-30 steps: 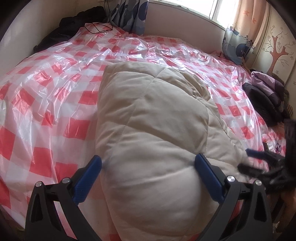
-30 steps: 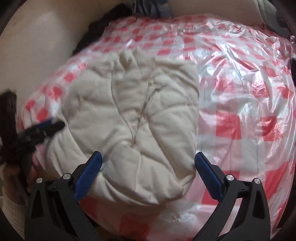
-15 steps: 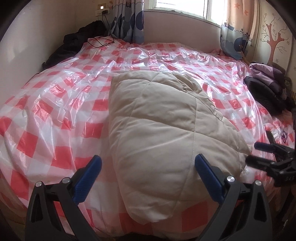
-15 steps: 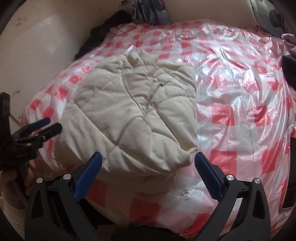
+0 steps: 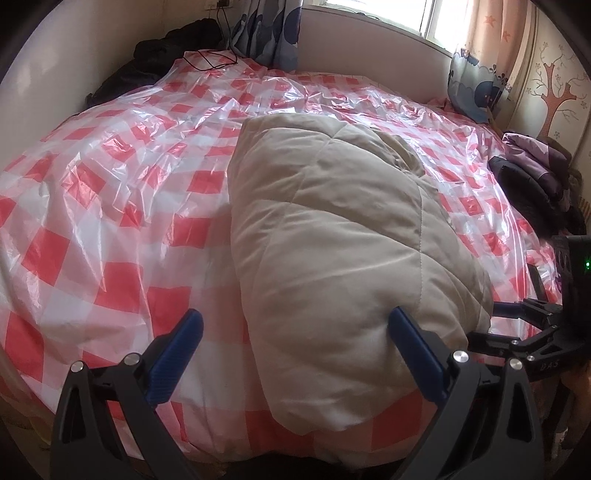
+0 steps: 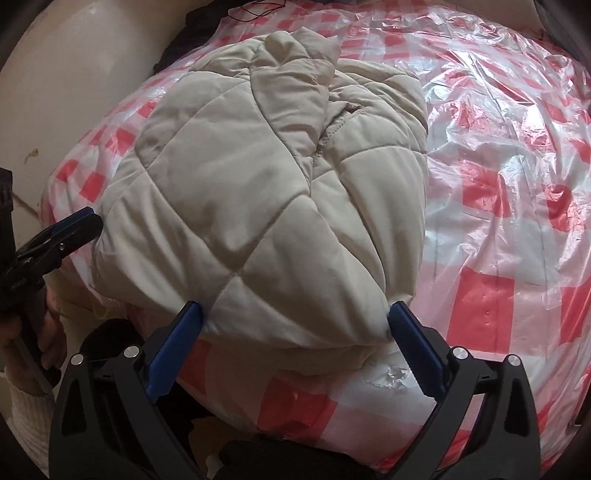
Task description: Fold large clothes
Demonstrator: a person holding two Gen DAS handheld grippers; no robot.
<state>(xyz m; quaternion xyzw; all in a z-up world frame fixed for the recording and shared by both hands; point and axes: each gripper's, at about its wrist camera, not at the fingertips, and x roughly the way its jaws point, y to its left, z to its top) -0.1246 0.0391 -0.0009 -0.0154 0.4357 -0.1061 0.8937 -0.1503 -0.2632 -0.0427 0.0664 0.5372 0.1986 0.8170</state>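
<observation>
A beige quilted jacket (image 5: 332,240) lies folded in a thick bundle on a bed covered with a red-and-white checked plastic sheet (image 5: 110,192). My left gripper (image 5: 293,332) is open, low at the bundle's near end; its right finger touches the padding and its left one hangs over the sheet. The right wrist view shows the jacket (image 6: 277,184) from the other corner. My right gripper (image 6: 295,314) is open, its blue fingertips straddling the bundle's near edge. Each gripper shows in the other's view: right gripper (image 5: 517,325), left gripper (image 6: 70,229).
Dark clothes (image 5: 166,48) are piled at the bed's far left by the wall. Purple and black garments (image 5: 532,166) lie at its right edge. Curtains (image 5: 266,33) hang under the window. A hand in a white sleeve (image 6: 26,354) holds the left gripper. The sheet (image 6: 498,184) lies bare right of the jacket.
Both grippers pulled back from the bed half a second ago and have now come in close to the jacket's near edge again. The jacket has stayed folded.
</observation>
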